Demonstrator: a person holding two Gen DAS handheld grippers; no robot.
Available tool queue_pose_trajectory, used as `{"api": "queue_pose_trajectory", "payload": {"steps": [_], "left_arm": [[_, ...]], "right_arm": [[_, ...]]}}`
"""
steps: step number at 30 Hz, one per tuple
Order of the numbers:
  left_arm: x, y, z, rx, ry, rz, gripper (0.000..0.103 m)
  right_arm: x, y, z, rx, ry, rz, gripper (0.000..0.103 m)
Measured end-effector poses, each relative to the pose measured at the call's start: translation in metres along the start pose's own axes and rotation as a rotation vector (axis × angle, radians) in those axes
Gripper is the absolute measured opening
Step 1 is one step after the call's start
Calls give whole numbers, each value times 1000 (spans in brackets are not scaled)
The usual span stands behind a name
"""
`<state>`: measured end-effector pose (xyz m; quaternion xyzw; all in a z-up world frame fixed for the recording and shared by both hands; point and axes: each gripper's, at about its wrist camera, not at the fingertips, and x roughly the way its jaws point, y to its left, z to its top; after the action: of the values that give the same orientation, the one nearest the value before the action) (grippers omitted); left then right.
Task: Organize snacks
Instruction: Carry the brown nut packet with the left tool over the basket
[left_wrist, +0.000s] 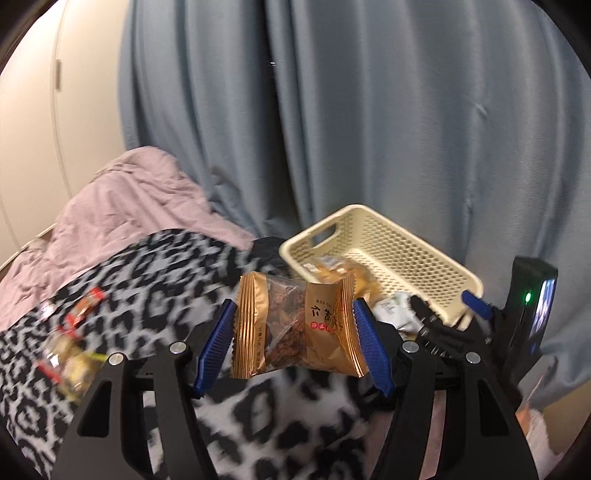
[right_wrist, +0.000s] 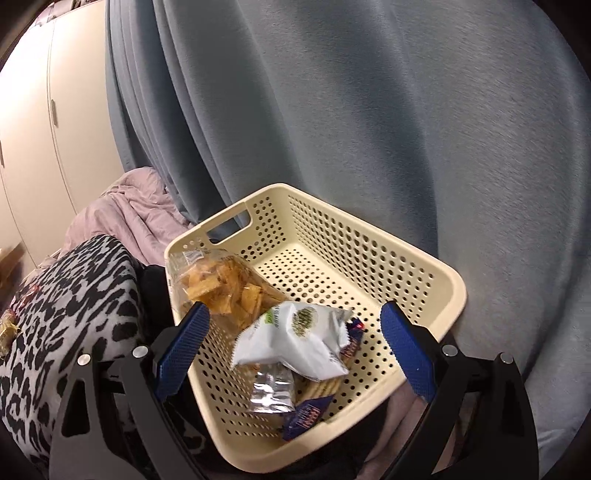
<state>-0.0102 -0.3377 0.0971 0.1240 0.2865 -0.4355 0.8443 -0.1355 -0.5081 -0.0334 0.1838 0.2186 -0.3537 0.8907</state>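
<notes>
My left gripper (left_wrist: 293, 325) is shut on a gold snack packet (left_wrist: 295, 325) and holds it in the air above a leopard-print blanket (left_wrist: 147, 280), left of the cream perforated basket (left_wrist: 413, 251). My right gripper (right_wrist: 295, 332) is open and empty, its blue fingers either side of the basket (right_wrist: 369, 266). The basket holds a clear bag of orange crackers (right_wrist: 218, 284), a white packet (right_wrist: 299, 339), a silver packet (right_wrist: 269, 391) and a blue wrapper (right_wrist: 306, 413). The right gripper also shows in the left wrist view (left_wrist: 458, 314).
Several loose snacks (left_wrist: 70, 339) lie on the blanket at the left. A pink quilt (left_wrist: 122, 199) is behind. A grey-blue curtain (left_wrist: 369, 110) hangs right behind the basket. Cream cupboard doors (right_wrist: 44, 129) stand at the far left.
</notes>
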Motion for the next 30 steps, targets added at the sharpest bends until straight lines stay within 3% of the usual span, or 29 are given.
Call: {"api": "queue_pose_trajectory", "payload": {"steps": [19, 23, 27, 30], "left_arm": [[104, -98, 57, 96, 75, -234, 65], [125, -109, 62, 97, 104, -280, 77], [130, -111, 65, 88, 77, -302, 91], [128, -107, 66, 84, 60, -292, 93]], "right_arm": [[-11, -19, -18, 27, -37, -17, 95], [-12, -21, -19, 32, -44, -25, 95], [-12, -22, -19, 38, -48, -23, 95], [-12, -23, -18, 40, -50, -27, 95]]}}
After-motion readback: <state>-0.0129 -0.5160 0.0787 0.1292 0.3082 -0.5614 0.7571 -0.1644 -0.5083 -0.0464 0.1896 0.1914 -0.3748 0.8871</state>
